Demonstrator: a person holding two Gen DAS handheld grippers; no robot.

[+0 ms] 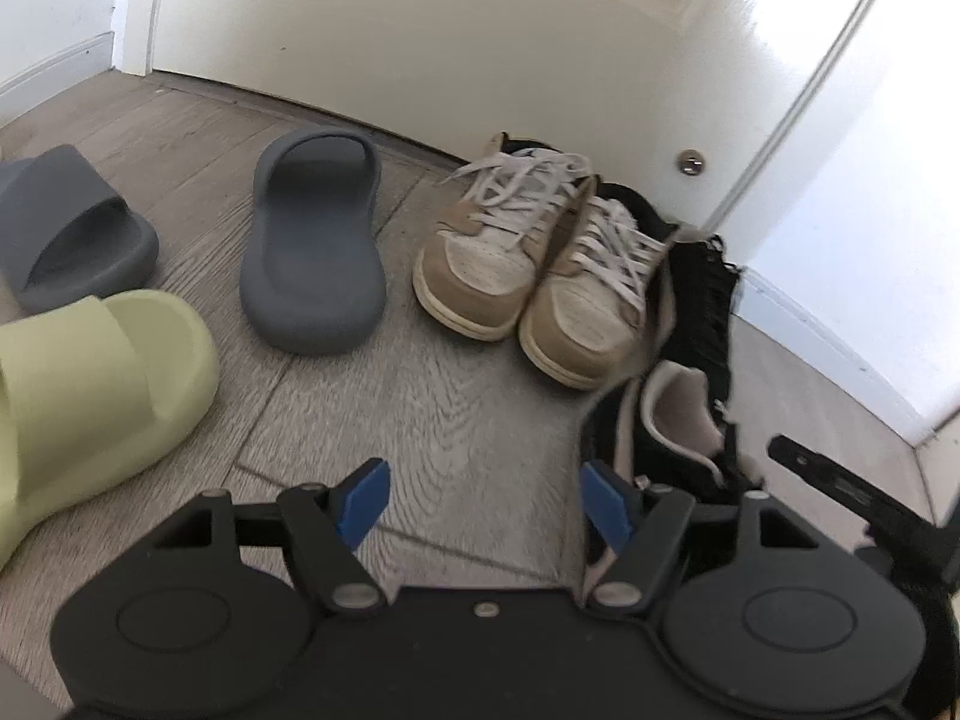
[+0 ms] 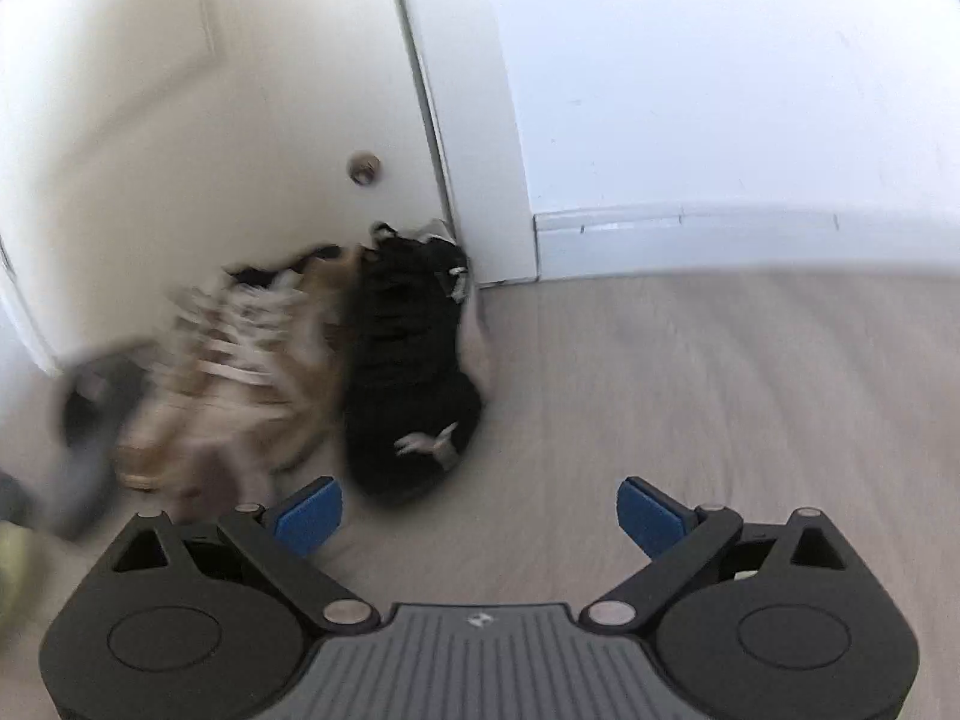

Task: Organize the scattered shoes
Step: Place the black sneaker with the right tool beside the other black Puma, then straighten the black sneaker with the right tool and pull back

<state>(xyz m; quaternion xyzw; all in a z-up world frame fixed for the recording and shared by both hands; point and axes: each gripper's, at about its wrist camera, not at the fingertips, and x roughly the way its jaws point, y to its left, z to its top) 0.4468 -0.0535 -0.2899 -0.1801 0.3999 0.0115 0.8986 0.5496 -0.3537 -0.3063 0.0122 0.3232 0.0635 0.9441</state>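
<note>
In the left wrist view a pair of tan and white sneakers [image 1: 528, 264] stands side by side by the door. A grey slide [image 1: 312, 240] lies left of them, a second grey slide [image 1: 66, 228] at far left, and a pale green slide [image 1: 90, 384] at near left. A black sneaker [image 1: 678, 420] lies on its side right of the tan pair. My left gripper [image 1: 483, 501] is open above bare floor. In the right wrist view the black sneaker [image 2: 408, 372] lies beside the blurred tan sneakers [image 2: 240, 360]. My right gripper [image 2: 480, 513] is open, just short of it.
A white door [image 1: 420, 30] with a metal door stop [image 1: 690, 163] stands behind the shoes. A white wall with baseboard [image 2: 720, 240] runs to the right. Wood-look floor [image 2: 720, 390] spreads right of the black sneaker. The right gripper's body [image 1: 864, 498] shows at right.
</note>
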